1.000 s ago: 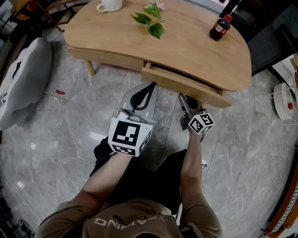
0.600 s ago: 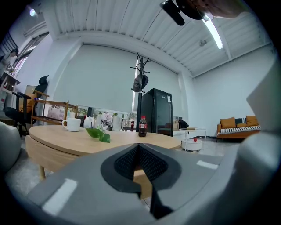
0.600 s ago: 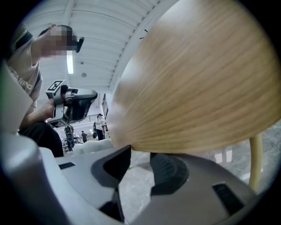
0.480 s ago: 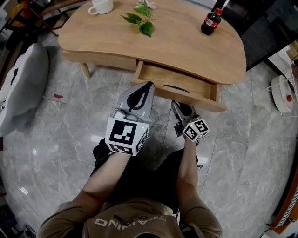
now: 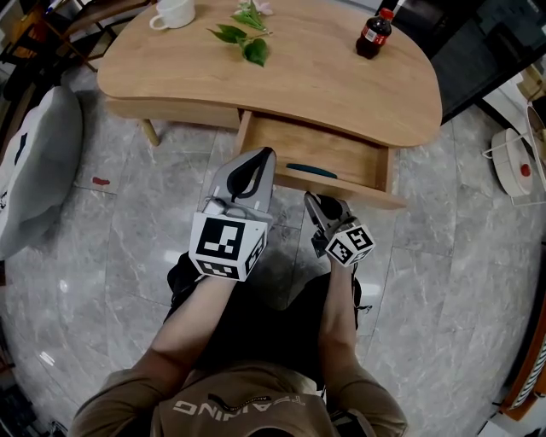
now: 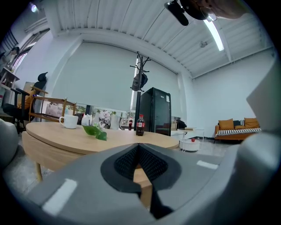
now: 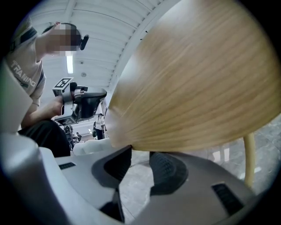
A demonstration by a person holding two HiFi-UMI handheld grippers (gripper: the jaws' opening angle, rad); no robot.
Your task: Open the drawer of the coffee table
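The wooden coffee table (image 5: pixel 281 85) has its drawer (image 5: pixel 328 147) slid out toward me, with a slim dark thing (image 5: pixel 311 171) lying inside. My right gripper (image 5: pixel 322 203) sits at the lower edge of the drawer front (image 5: pixel 363 193). In the right gripper view that wooden front (image 7: pixel 197 83) fills the top, and its bottom lip sits between the pads of the right gripper (image 7: pixel 140 154). My left gripper (image 5: pixel 263 159) hovers by the drawer's left front corner, shut on nothing. In its own view the left gripper (image 6: pixel 138 149) has its pads meeting.
On the tabletop stand a dark cola bottle (image 5: pixel 373 34), a white cup (image 5: pixel 173 12) and green leaves (image 5: pixel 241 43). A grey cushion (image 5: pixel 38 162) lies on the marble floor at the left. A white round appliance (image 5: pixel 512 162) stands at the right. My knees are right below the grippers.
The drawer has slid out from nearly shut to wide open. My right gripper drew back toward me with the drawer front. The left gripper has hardly moved.
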